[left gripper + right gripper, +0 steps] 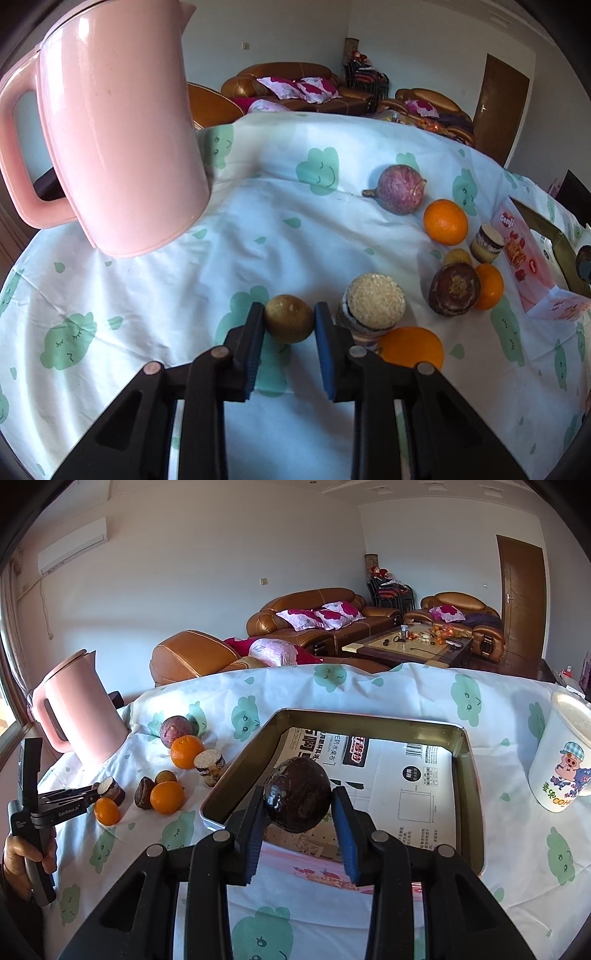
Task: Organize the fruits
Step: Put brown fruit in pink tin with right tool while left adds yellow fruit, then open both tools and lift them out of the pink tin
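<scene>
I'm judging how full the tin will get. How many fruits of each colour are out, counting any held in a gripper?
Orange fruits: 3
Purple or dark brown fruits: 3
Small yellow-brown fruits: 2
Total: 8

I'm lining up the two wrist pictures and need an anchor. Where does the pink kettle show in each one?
Left wrist: the pink kettle fills the upper left, close up, standing on the cloud-print cloth.
Right wrist: the pink kettle sits small at the left edge, at the cloth's far left.
Shared landmark: the purple passion fruit with an orange beside it.
</scene>
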Tool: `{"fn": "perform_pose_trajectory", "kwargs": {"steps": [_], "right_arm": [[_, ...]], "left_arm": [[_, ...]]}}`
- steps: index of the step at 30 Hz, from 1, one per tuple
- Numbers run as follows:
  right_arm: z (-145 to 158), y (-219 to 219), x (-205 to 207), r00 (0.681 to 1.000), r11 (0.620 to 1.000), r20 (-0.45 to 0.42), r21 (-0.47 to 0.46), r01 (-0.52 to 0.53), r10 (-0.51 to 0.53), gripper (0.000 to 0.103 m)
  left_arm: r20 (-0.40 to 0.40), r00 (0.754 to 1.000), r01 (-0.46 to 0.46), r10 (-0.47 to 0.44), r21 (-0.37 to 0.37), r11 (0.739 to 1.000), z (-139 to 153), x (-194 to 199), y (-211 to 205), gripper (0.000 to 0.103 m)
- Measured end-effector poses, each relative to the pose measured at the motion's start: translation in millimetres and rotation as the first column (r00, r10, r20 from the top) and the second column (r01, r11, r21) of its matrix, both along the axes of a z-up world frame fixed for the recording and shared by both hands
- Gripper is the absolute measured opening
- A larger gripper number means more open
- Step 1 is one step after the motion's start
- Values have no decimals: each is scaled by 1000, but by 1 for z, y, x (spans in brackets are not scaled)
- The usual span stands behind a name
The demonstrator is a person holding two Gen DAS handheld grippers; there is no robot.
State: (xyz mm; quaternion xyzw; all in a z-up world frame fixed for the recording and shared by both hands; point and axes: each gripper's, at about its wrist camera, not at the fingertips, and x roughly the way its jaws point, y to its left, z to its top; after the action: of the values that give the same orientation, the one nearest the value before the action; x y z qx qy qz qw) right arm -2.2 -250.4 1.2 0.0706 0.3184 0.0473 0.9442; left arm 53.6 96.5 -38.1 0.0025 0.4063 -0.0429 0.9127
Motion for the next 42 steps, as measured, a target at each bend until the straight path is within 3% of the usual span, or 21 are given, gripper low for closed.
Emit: {"fn": "perform_pose_trajectory", "kwargs": {"steps": [2,6,11,16,21,30,36,37,39,41,42], "right_arm": [[3,-5,-1,1000,1000,10,9,9,-9,37],[11,-22,-3,998,998,40,5,55,-55,37],[5,-45,3,996,995,1,38,88,-88,37],[-7,-50,11,992,994,-68,24,106,-104,37],[-6,-62,9,992,994,-64,36,108,-106,37],[-20,-78,17,990,988,-131,139,67,-49,38],[-21,-67,18,991,995,-131,83,53,-41,38],[-21,-68,18,991,995,-129,89,54,-42,39],[-19,-70,16,992,993,-117,103,59,-47,49],[-16,-71,14,994,992,-93,116,59,-49,59],[-13,-71,12,996,992,-79,113,60,-52,61]], "left_arm": [[75,997,-4,4,-2,1000,11,-10,-2,28],[178,984,40,-26,-75,996,38,-25,-20,28],[242,956,190,-166,-78,979,65,-34,-89,28],[207,926,332,-315,-52,942,64,-28,-181,28],[148,905,406,-400,-14,914,48,-21,-249,28],[74,919,387,-388,27,922,26,-3,-278,28],[62,930,360,-361,35,932,18,-2,-278,31],[66,932,354,-356,43,934,18,-4,-278,35],[88,928,358,-363,63,932,20,-8,-279,51],[111,921,368,-374,70,927,23,-14,-281,75],[128,919,364,-372,80,928,25,-19,-281,79]]}}
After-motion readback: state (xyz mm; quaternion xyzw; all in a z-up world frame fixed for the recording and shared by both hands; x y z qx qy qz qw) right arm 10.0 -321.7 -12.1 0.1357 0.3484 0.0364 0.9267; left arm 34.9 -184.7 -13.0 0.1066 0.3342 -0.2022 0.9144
